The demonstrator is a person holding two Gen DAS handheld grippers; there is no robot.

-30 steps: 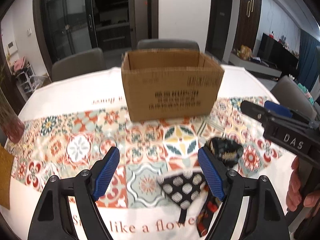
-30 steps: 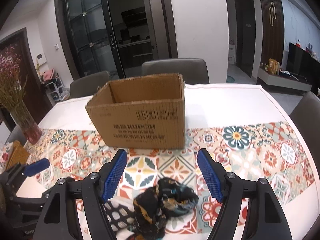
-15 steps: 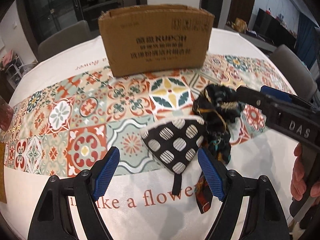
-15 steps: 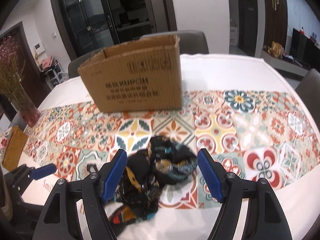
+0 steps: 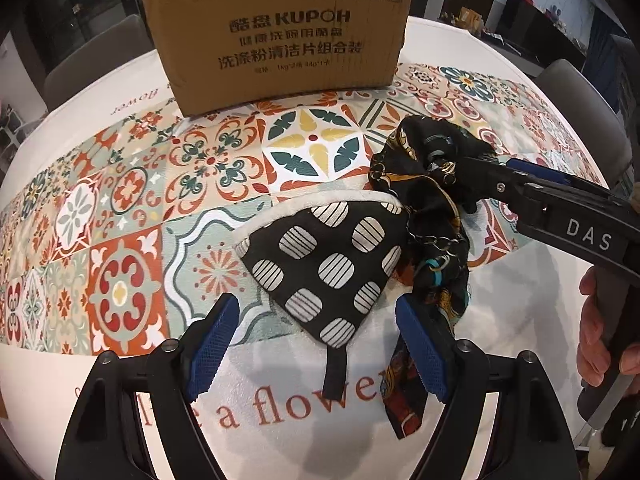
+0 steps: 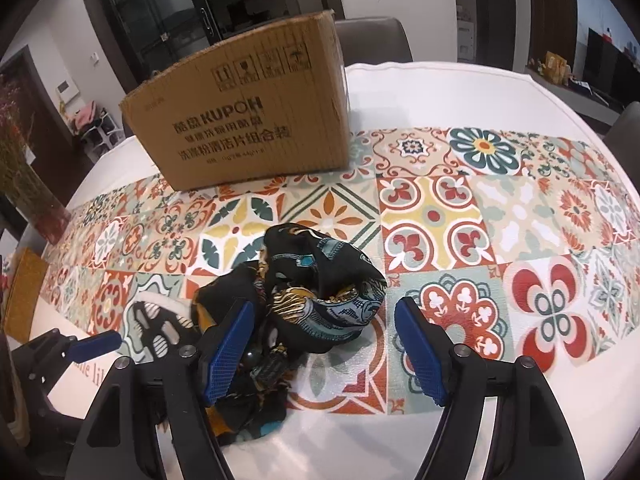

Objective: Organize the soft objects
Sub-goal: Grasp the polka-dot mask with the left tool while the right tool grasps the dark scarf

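With both jaws spread, the right gripper (image 6: 323, 342) could drag the spotted black cloth pouch (image 5: 326, 258) along with the crumpled black patterned scarf (image 6: 320, 284), since they overlap

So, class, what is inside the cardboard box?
Nothing can be told: both views show only the box's printed outer walls, below its rim. Scarf and spotted cloth lie outside, on the table.

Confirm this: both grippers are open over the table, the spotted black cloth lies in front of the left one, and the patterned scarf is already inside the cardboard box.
Not quite. The patterned scarf is not in the cardboard box; it lies bunched on the table in front of it, as the right wrist view shows. The rest holds: left gripper and right gripper are open, and the spotted black cloth lies before the left one.
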